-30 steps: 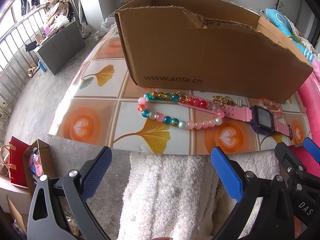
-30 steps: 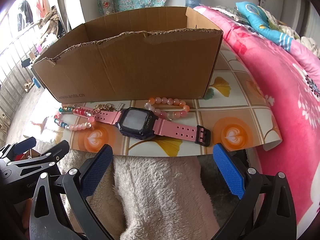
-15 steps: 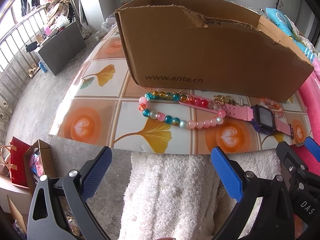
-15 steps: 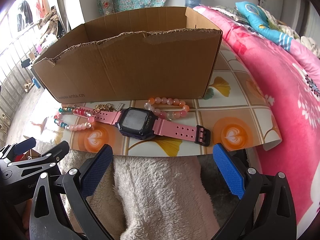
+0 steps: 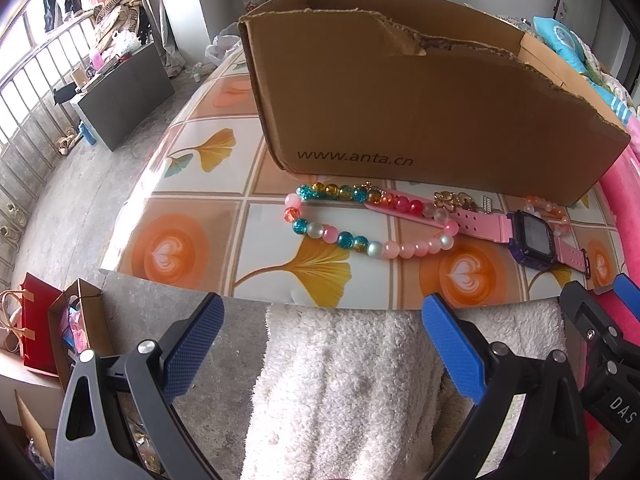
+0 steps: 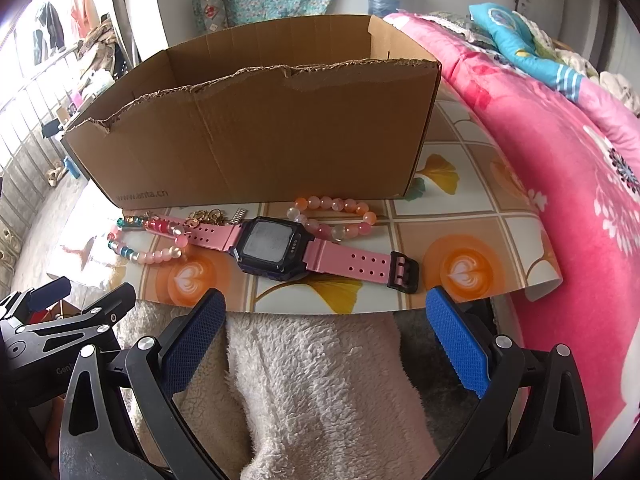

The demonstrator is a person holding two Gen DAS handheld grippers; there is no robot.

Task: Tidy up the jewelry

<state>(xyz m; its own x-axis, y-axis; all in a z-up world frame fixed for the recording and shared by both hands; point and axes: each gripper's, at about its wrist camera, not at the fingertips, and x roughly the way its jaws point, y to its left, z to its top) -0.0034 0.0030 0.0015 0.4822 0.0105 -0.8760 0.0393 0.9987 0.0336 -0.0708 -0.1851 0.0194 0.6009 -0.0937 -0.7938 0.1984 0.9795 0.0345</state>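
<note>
Both the left gripper (image 5: 320,336) and right gripper (image 6: 326,330) are hanging wide apart, holding nothing, near the pink watch (image 6: 276,246) and bead bracelets (image 5: 360,220).

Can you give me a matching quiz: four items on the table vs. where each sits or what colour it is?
Items:
1. watch
2. box
3. multicolour bracelet
4. peach bracelet

Descriptions:
A. brown, torn top edge, behind the jewelry
B. farthest left, teal and pink beads
C. pink strap, dark face
D. behind the watch, toward the buckle end

Pairs: 1-C, 2-A, 3-B, 4-D
</note>
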